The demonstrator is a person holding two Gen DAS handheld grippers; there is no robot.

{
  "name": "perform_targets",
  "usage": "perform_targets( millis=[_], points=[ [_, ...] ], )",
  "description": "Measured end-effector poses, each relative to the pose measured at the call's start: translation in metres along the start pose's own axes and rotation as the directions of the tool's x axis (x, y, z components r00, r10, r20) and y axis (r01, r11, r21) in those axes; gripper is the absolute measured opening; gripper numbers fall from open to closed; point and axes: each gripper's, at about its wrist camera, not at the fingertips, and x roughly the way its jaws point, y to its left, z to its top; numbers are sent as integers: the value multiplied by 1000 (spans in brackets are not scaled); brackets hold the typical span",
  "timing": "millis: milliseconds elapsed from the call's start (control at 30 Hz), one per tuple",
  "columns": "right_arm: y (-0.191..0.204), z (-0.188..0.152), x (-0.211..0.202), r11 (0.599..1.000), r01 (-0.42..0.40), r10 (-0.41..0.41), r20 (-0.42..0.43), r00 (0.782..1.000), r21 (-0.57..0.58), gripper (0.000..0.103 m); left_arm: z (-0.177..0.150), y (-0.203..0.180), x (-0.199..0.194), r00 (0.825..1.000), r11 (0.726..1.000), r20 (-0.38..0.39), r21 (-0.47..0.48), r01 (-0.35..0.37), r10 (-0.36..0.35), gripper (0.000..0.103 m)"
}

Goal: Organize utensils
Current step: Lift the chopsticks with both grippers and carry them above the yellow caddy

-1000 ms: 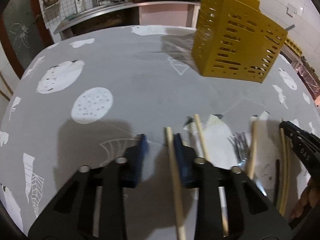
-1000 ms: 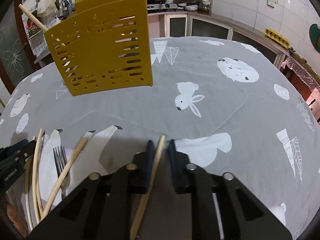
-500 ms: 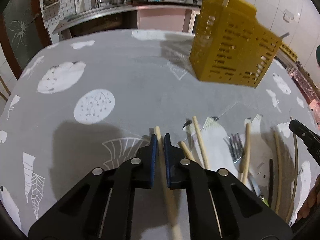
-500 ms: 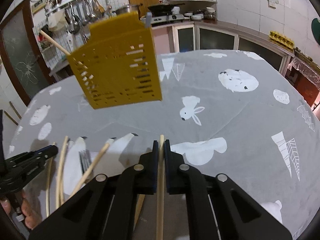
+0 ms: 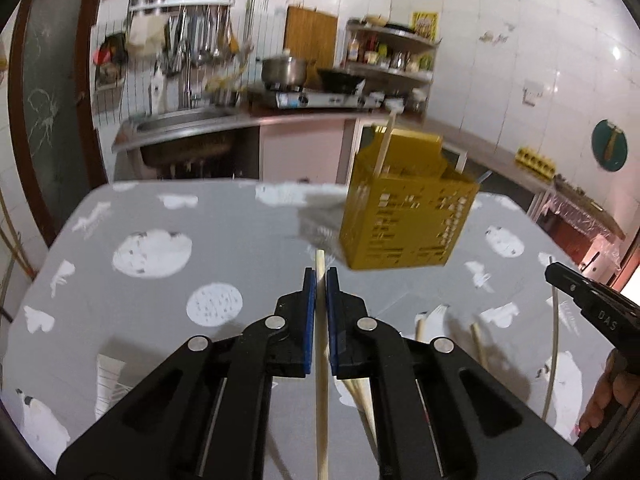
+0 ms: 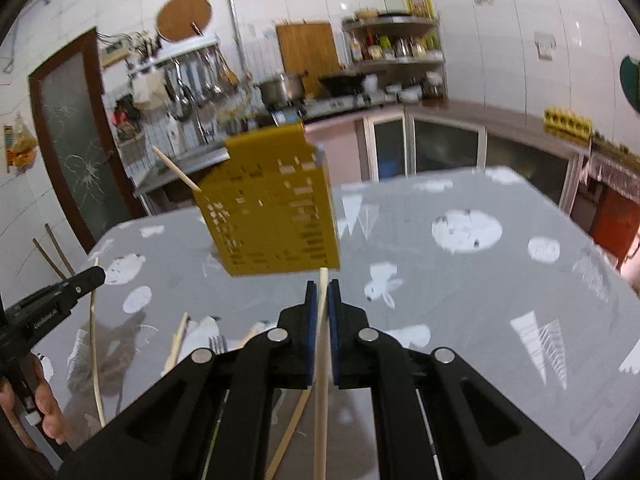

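now one chopstick (image 5: 321,360) pinched between the left gripper (image 5: 320,280) fingers, another chopstick (image 6: 321,360) between the right gripper (image 6: 322,292) fingers

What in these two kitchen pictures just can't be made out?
- Inside of the yellow holder: its walls hide it in both views; only one stick pokes out.
- Lower ends of the sticks held by the left claw and right claw: cut off by the bottom edge.
- Fork: mostly hidden behind the right claw.
- Shelf jars: too small and blurred.
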Motion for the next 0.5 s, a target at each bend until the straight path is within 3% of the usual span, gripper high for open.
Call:
perform_targets(
  millis=[267,500],
  points=[
    [1,2,-29,1000,-15,16,117,993,-12,6,1,-8,-40,992,1000,123,22,-4,1,4],
    [7,5,-54,999,0,11,258,966,-45,6,3,-17,-60,974,999,224,30,-29,22,4]
  ],
)
